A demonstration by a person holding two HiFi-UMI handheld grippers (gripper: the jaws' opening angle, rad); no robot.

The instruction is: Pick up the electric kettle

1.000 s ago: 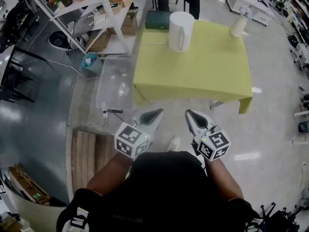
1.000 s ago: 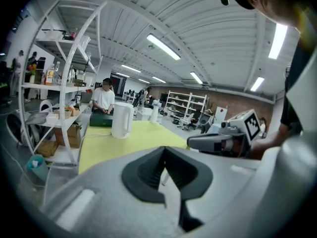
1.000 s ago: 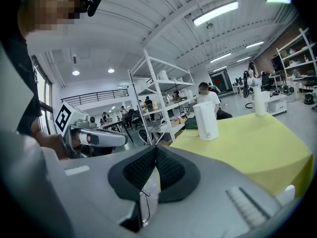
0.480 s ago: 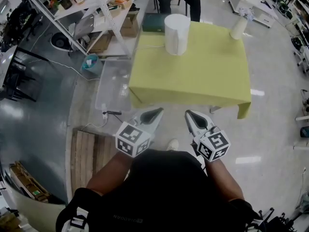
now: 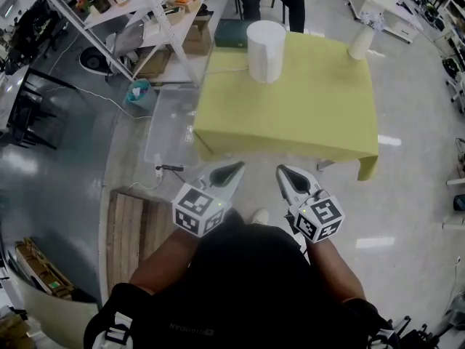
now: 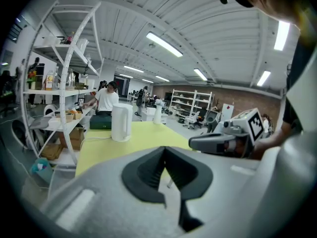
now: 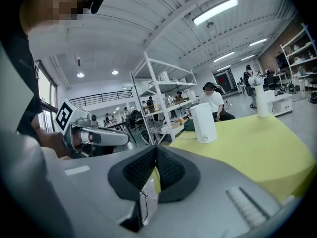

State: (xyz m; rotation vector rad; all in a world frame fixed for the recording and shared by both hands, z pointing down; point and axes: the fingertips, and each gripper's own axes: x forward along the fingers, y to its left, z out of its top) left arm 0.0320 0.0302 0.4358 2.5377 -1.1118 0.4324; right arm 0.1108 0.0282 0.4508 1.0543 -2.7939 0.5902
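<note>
On the yellow table (image 5: 305, 115) stands the kettle (image 5: 266, 51).

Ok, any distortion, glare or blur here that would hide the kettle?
Head view: fisheye bending at the edges, light glare on the floor, yet the kettle on the yellow table is sharp. Left gripper view: dark rounded corners, left gripper looming soft up front, kettle small but clear. Right gripper view: same dark corners, bright ceiling strips, kettle clear.

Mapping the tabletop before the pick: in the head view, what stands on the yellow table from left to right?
dark green box → electric kettle → tall white container, near the table's far right corner.
</note>
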